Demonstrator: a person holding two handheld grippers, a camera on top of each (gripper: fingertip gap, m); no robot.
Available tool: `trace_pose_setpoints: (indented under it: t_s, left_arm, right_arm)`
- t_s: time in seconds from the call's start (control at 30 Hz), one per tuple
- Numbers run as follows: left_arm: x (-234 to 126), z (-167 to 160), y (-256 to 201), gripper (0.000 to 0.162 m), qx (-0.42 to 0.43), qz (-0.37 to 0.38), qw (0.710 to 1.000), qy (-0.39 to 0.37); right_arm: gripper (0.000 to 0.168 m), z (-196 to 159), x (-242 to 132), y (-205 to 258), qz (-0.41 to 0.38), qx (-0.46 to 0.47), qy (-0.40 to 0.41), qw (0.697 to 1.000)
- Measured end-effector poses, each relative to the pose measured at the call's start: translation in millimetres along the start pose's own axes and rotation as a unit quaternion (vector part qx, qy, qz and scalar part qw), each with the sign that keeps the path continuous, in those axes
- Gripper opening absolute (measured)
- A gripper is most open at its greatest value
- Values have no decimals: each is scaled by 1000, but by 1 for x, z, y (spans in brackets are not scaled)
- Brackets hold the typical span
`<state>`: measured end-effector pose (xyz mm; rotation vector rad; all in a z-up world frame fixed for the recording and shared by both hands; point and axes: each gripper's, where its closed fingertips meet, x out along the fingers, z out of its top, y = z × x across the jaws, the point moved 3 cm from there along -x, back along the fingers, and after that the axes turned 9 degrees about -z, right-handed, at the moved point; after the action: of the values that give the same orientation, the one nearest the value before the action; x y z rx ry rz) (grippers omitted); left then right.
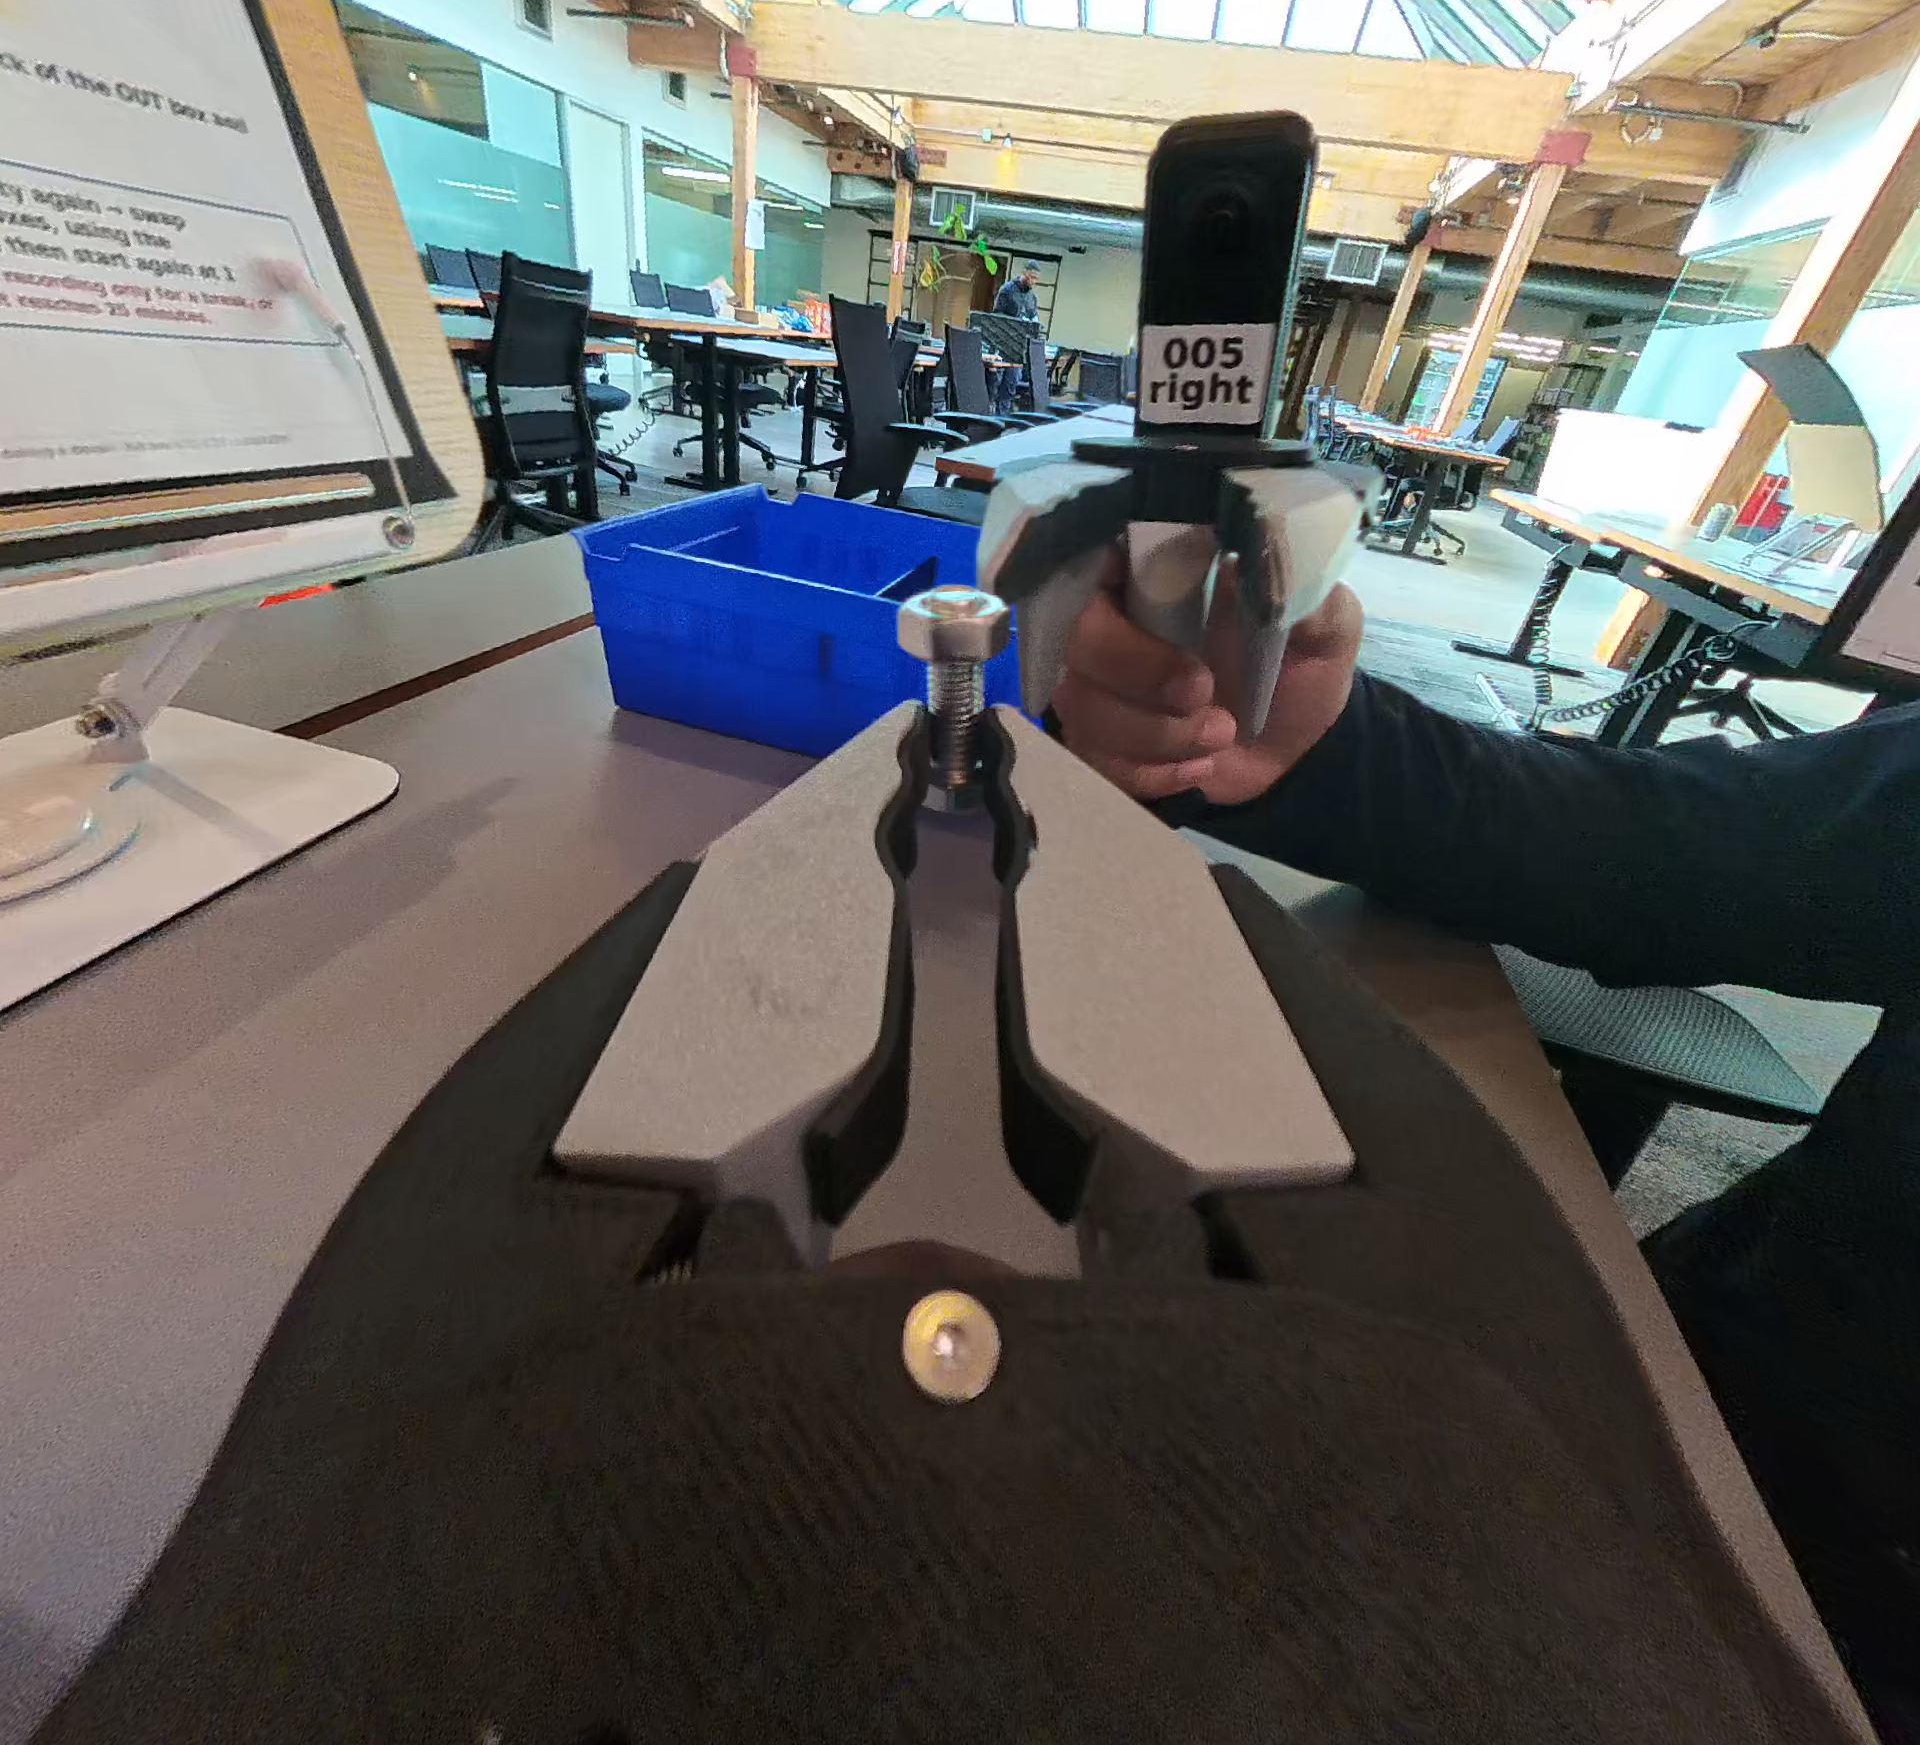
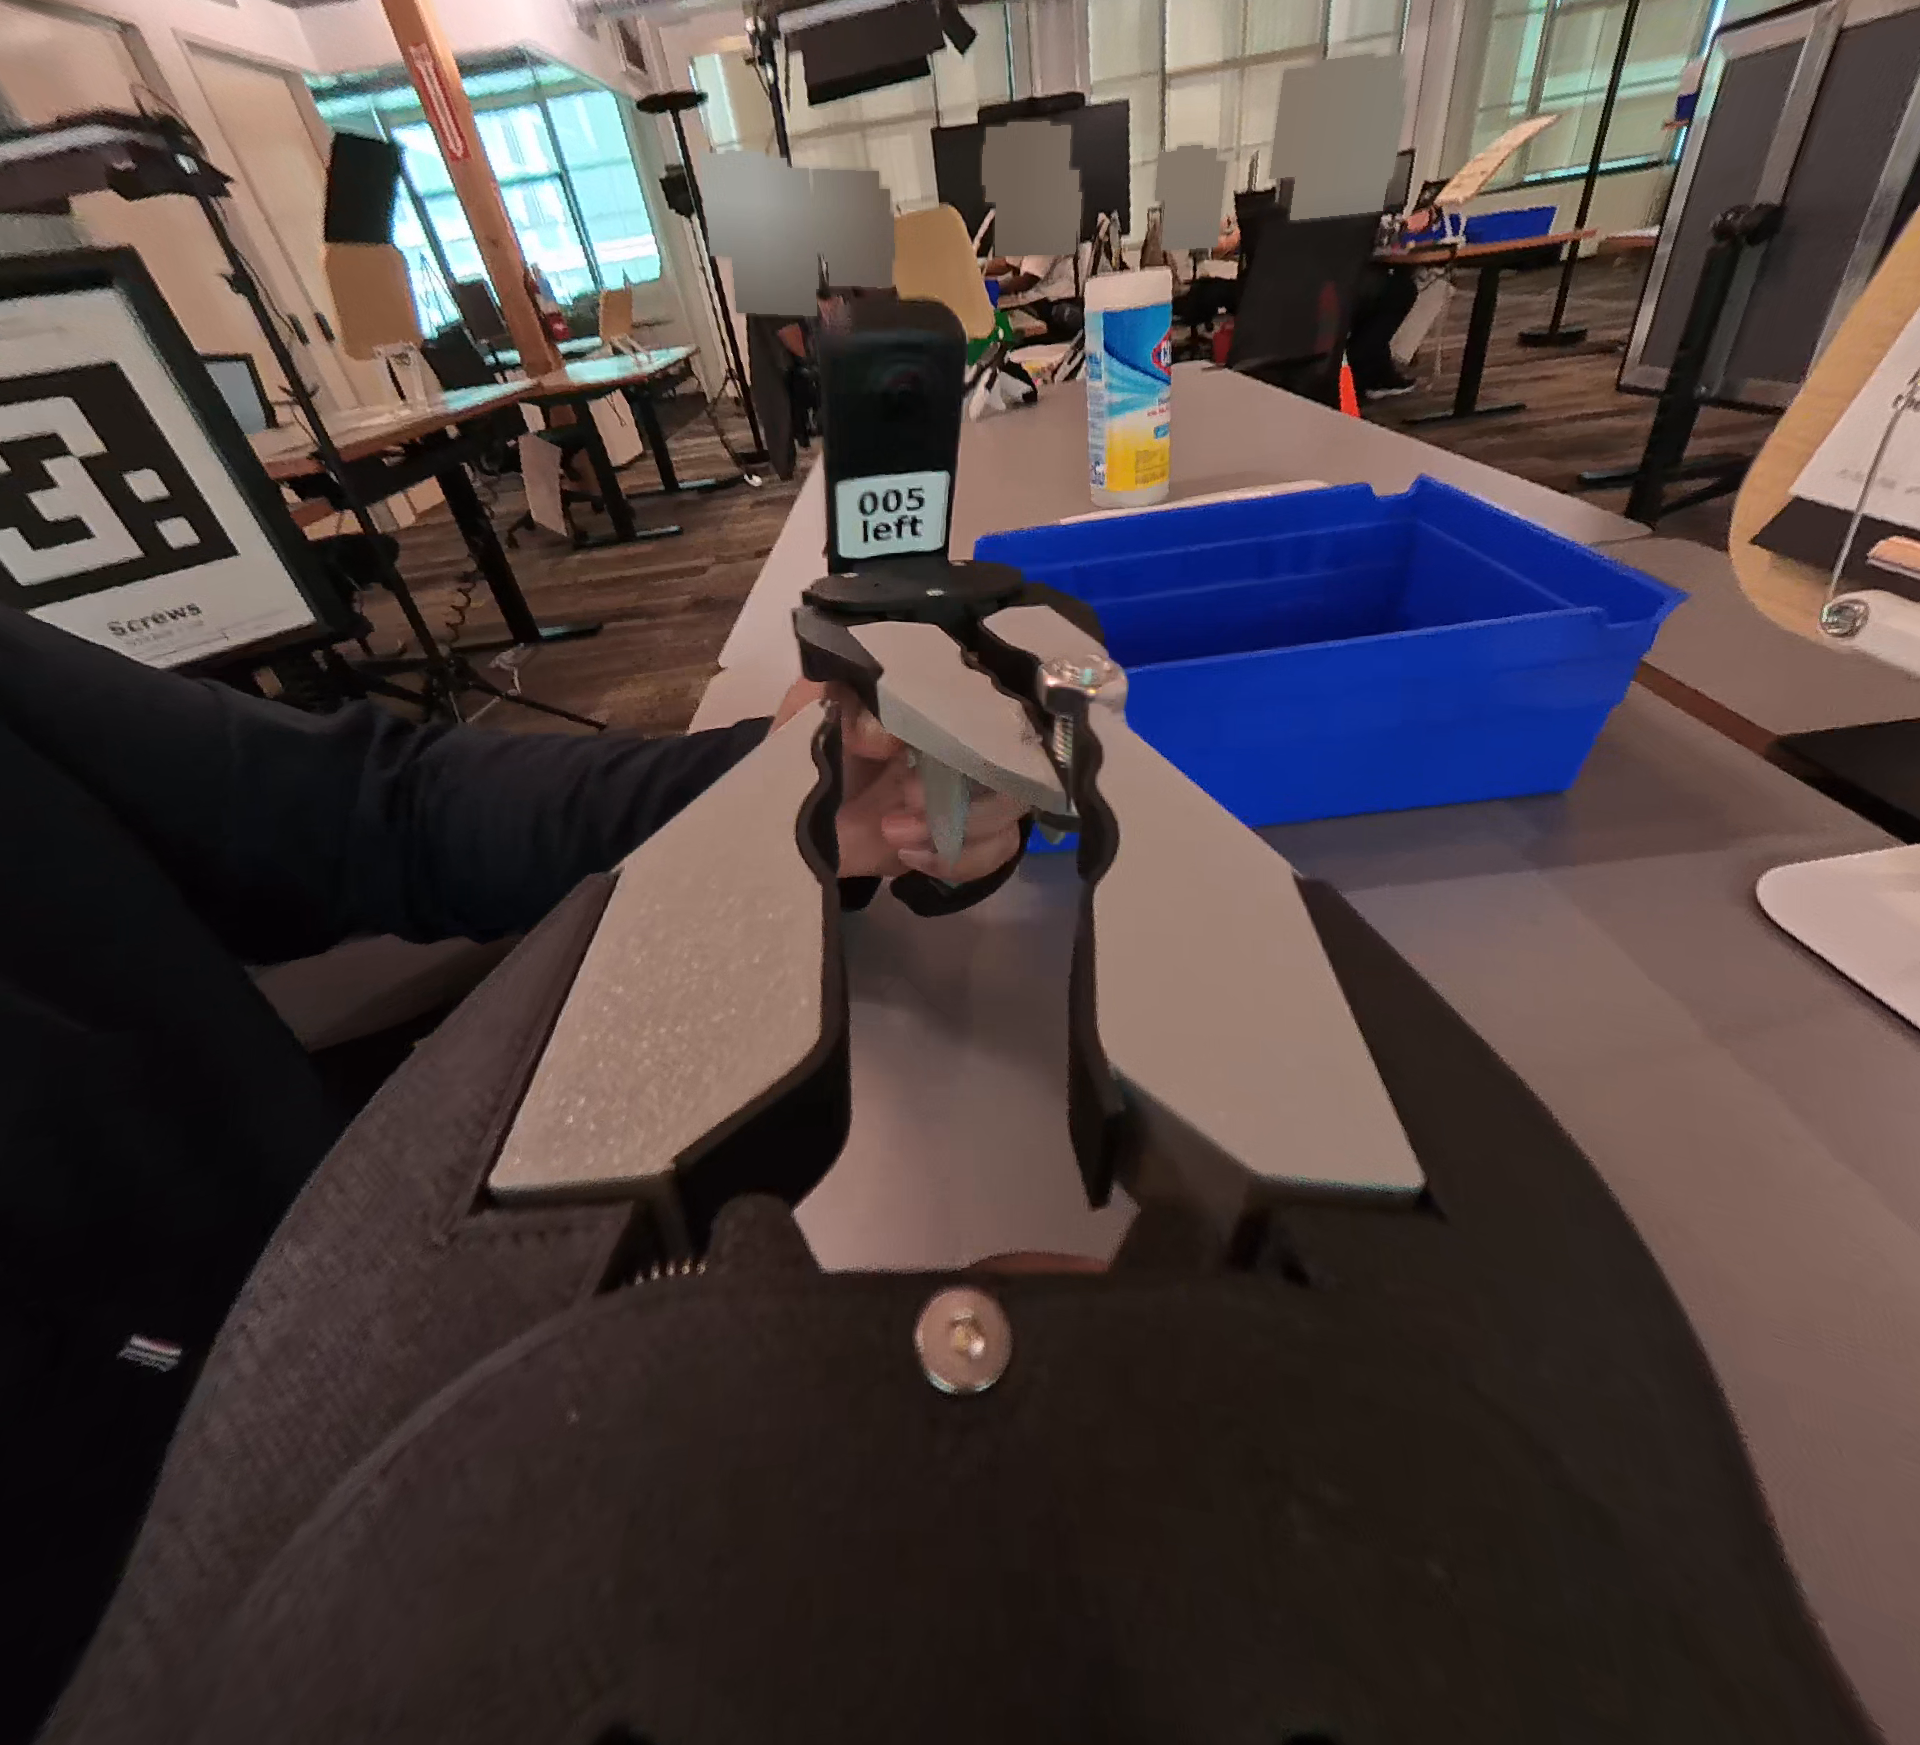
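Steel bolt (image 1: pixel 951 656), tip gripper-hidden

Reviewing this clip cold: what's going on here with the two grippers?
A person holds a gripper in each hand over a grey table. The left gripper is shut on a silver hex bolt, held upright with its head on top. The right gripper is open and empty, facing the left one. A blue bin sits just behind them; a wipes canister stands farther back.
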<state>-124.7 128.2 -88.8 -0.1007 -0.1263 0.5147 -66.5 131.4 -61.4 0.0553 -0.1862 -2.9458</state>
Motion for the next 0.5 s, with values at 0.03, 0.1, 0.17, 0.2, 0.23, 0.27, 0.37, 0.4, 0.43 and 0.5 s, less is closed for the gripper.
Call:
trace_pose_setpoints:
  t_s: [0.03,0.1,0.17,0.2,0.23,0.27,0.37,0.4,0.43,0.5]
  left_arm:
    - [-1,-1,3,6,-2,4,1000,5]
    - [0,-5,3,6,6,9,1000,17]
    - [7,-9,-2,6,5,-3,1000,24]
    - [11,-11,-6,6,5,-10,1000,28]
    - [14,-12,-9,6,7,-16,999,33]
    - [16,-12,-11,6,13,-19,999,36]
    - [12,-8,-8,6,20,-5,999,29]
    - [8,-5,-5,6,16,0,1000,18]
    - [4,-2,-1,6,8,7,1000,6]
    - [-4,0,9,6,-9,26,1000,-2]
  right_arm:
    - [42,3,-2,-2,0,7,-9,1000]
    - [46,4,-3,-7,-8,21,-13,1000]
    - [50,-1,0,-10,-15,26,-4,1000]
    - [50,-4,3,-11,-19,26,2,999]
    - [51,-6,5,-11,-22,25,9,999]
    - [51,-9,8,-10,-23,24,15,999]
    - [48,-12,10,-3,-4,19,27,999]
    - [48,-11,9,-3,-6,16,24,1000]
    - [46,-8,6,-4,-8,12,20,1000]
    - [26,1,-2,0,17,14,-5,1000]
